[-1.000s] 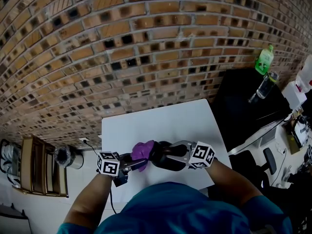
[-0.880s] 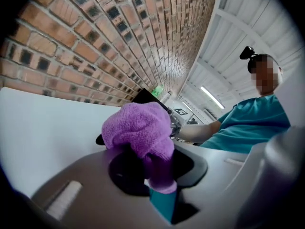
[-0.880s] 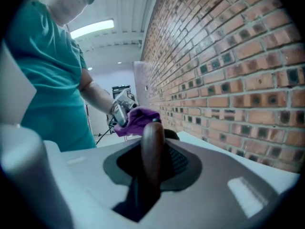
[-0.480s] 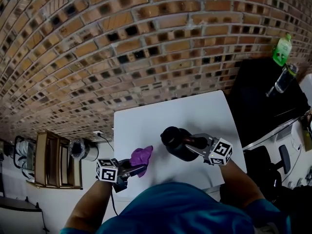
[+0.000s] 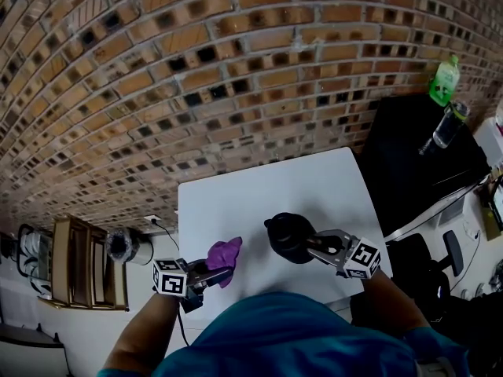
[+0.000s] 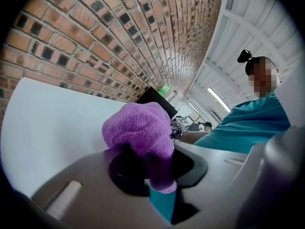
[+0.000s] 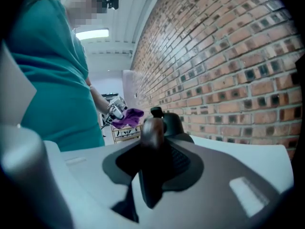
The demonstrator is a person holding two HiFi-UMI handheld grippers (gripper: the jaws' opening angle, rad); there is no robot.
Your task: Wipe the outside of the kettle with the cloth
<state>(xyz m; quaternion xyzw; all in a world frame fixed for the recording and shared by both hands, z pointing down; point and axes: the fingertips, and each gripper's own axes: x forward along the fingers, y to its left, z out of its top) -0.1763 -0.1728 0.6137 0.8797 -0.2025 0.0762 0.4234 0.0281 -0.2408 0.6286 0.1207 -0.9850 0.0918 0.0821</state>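
So compared to a second ago, when the cloth was mashed right up against the kettle, the two have split: the left gripper has swung out to its own side and the kettle has gone off the other way. The left gripper is clamped on the purple cloth, which bunches up in a fluffy wad past its tips, touching nothing else. Across a bare strip of white table from it is the kettle, out beyond the tips of the right gripper. That gripper has the handle between its jaws and is pinching it, though the jaws have just eased open a hair. I can't tell if the kettle's base is resting on the table or hovering just over it. The kettle's a squat, dark, rounded thing with a knobbed lid and a glossy brownish handle, and I can't spot any visible grime. My guess is the wiping's either between passes or about done, since nothing's rubbing right now
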